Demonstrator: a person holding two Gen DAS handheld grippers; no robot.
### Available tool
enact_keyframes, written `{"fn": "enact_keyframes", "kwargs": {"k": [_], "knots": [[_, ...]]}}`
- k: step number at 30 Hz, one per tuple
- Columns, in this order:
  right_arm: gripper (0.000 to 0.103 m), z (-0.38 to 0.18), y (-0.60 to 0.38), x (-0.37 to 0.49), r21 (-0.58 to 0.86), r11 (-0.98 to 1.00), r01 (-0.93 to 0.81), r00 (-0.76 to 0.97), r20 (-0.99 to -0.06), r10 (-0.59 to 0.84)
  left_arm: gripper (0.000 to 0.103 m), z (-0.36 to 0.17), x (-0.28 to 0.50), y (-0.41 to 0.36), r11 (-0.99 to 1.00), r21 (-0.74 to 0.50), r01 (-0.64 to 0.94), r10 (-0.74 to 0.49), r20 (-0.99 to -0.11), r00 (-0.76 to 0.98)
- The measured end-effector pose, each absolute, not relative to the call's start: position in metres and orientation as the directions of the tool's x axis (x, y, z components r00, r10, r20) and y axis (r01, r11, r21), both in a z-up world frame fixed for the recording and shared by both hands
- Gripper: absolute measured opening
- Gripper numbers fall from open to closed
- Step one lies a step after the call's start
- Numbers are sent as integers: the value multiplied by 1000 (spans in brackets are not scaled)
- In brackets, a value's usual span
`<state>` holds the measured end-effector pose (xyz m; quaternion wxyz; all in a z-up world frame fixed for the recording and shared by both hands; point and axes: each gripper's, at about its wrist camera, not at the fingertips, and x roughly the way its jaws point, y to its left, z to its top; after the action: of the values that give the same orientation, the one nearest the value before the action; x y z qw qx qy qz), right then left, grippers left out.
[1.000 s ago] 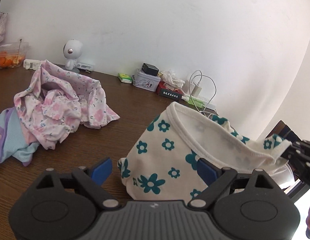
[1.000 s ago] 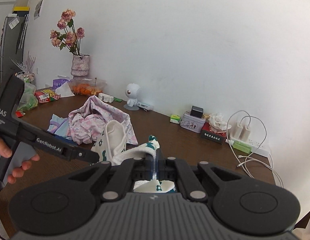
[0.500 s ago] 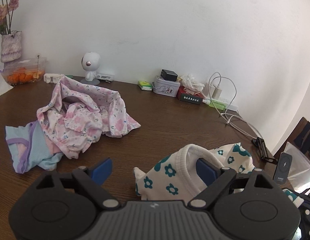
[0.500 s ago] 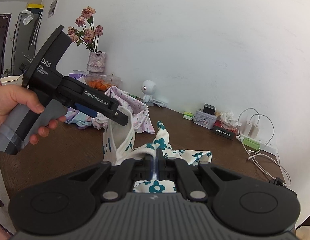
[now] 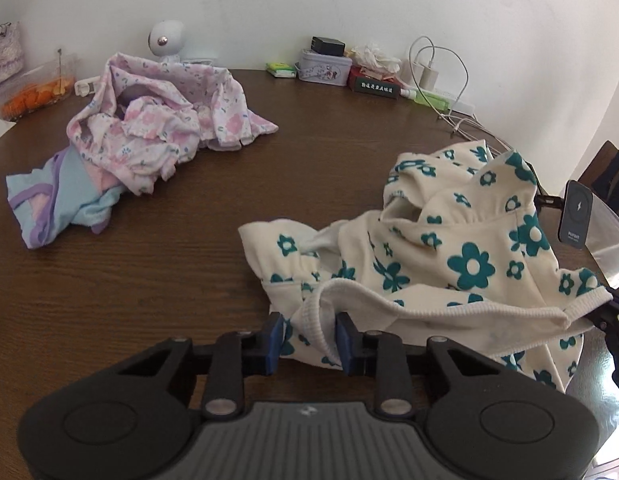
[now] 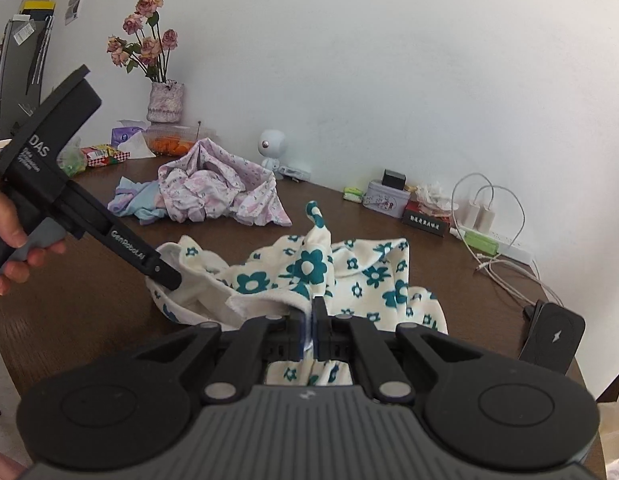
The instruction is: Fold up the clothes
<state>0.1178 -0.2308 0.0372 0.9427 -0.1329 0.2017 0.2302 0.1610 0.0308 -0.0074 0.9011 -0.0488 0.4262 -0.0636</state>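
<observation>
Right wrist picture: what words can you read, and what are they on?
"DAS" on the black handheld left gripper, near its grip.
"GenRobot.AI" along that gripper's finger.
Small print under "DAS": too small to read.
White characters on the dark box with a red top: too blurred.

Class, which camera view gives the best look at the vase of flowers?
The right wrist view: the vase of flowers stands whole against the wall, blooms and stems clear. The left wrist view catches only a cropped part of the vase at its left edge, with no blooms.
</observation>
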Motion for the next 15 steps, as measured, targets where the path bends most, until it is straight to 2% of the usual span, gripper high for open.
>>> {"fn": "enact_keyframes", "kwargs": {"k": [2,4,6,7,10,13,15], "knots": [[5,30,-230,116,-195,855,-481,814,-461,354,25,-15,153,31,986,-148,78,-165,-767,620],[15,24,-227,113,-247,845,-474,821,-471,323,25,-17,149,32,985,-155,73,-166,-765,622],[42,20,-221,109,-335,817,-470,839,-456,296,25,-19,146,33,985,-161,68,-168,-763,625],[44,20,-217,106,-389,789,-475,847,-444,291,25,-19,145,33,985,-161,67,-166,-761,627],[44,18,-201,97,-531,694,-487,861,-423,281,25,-20,145,32,985,-159,67,-165,-758,631],[38,17,-191,102,-577,652,-491,859,-446,252,25,-21,143,30,986,-155,67,-162,-752,639],[12,18,-191,110,-558,660,-503,846,-475,243,25,-21,141,28,988,-135,69,-147,-747,648]]}}
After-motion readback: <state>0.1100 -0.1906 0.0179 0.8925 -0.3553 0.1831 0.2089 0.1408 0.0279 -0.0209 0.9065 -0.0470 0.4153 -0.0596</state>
